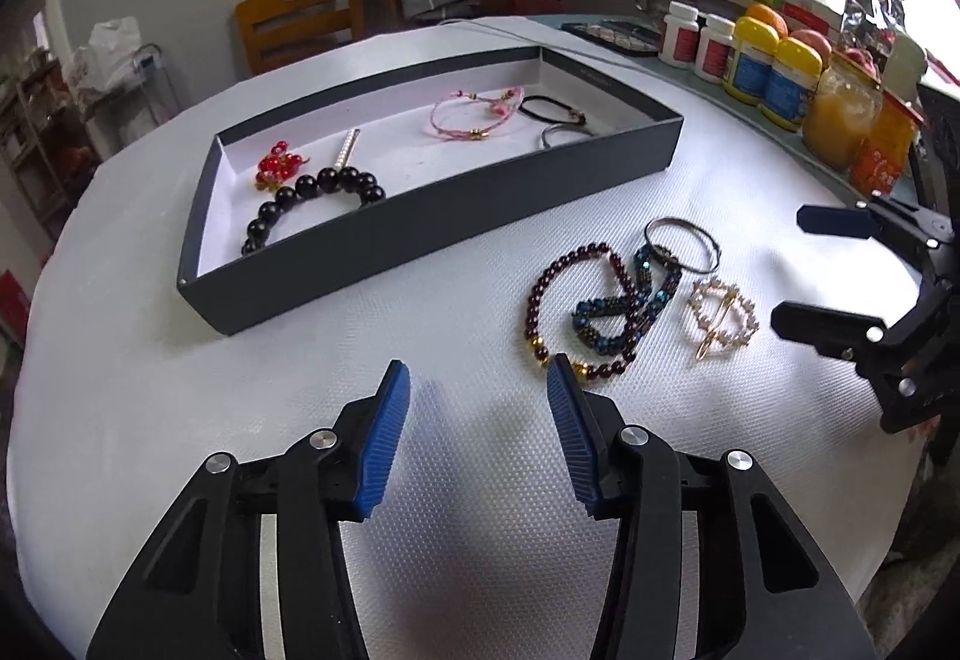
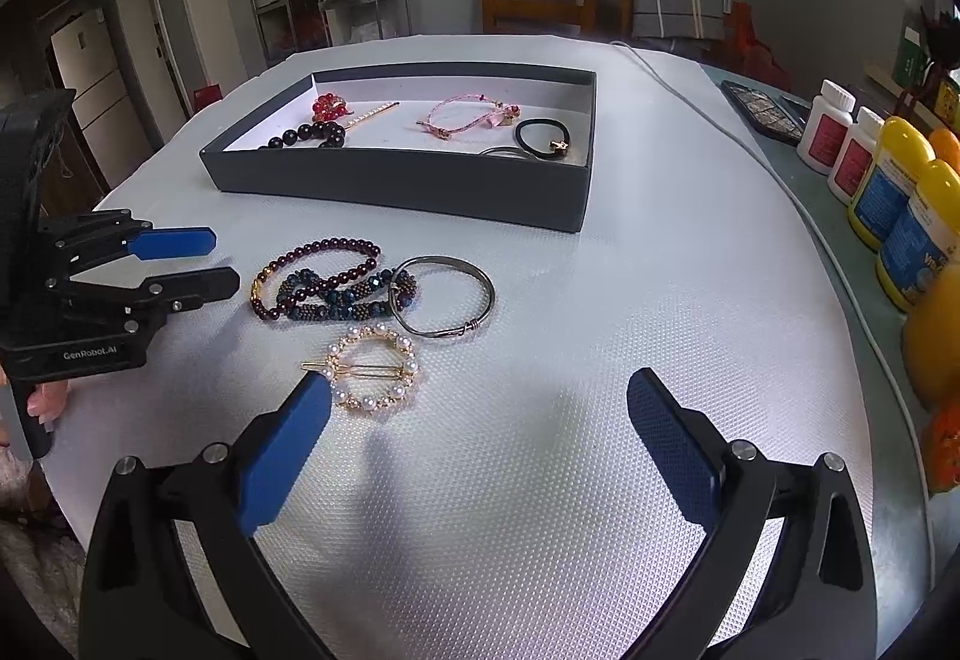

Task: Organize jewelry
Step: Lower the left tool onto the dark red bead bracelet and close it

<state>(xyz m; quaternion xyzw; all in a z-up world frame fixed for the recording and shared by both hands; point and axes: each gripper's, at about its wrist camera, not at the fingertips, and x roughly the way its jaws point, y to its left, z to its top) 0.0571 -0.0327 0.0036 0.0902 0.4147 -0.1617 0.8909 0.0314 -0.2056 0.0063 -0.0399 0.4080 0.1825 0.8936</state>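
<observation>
A dark grey tray [image 1: 420, 216] [image 2: 420, 180] on the white table holds a black bead bracelet [image 1: 312, 198], a red bead clip [image 1: 279, 165], a pearl bar clip [image 1: 347, 147], a pink cord bracelet [image 1: 474, 117] and black hair ties [image 1: 552, 117]. On the table before it lie a dark red bead bracelet [image 1: 540, 294] [image 2: 318, 252], a blue beaded bracelet [image 1: 624, 306] [image 2: 342, 297], a metal bangle [image 1: 684, 246] [image 2: 447, 297] and a pearl ring hair clip [image 1: 723, 321] [image 2: 372, 375]. My left gripper [image 1: 477, 384] [image 2: 225, 261] is open and empty, near the red bracelet. My right gripper [image 2: 480, 390] [image 1: 786, 267] is open and empty, beside the pearl clip.
Pill bottles and yellow bottles [image 1: 756, 66] [image 2: 888, 192], a jar and snack packets line the table's right edge. A grey cable [image 2: 750, 150] runs along the right side. A wooden chair [image 1: 300, 21] stands behind the table.
</observation>
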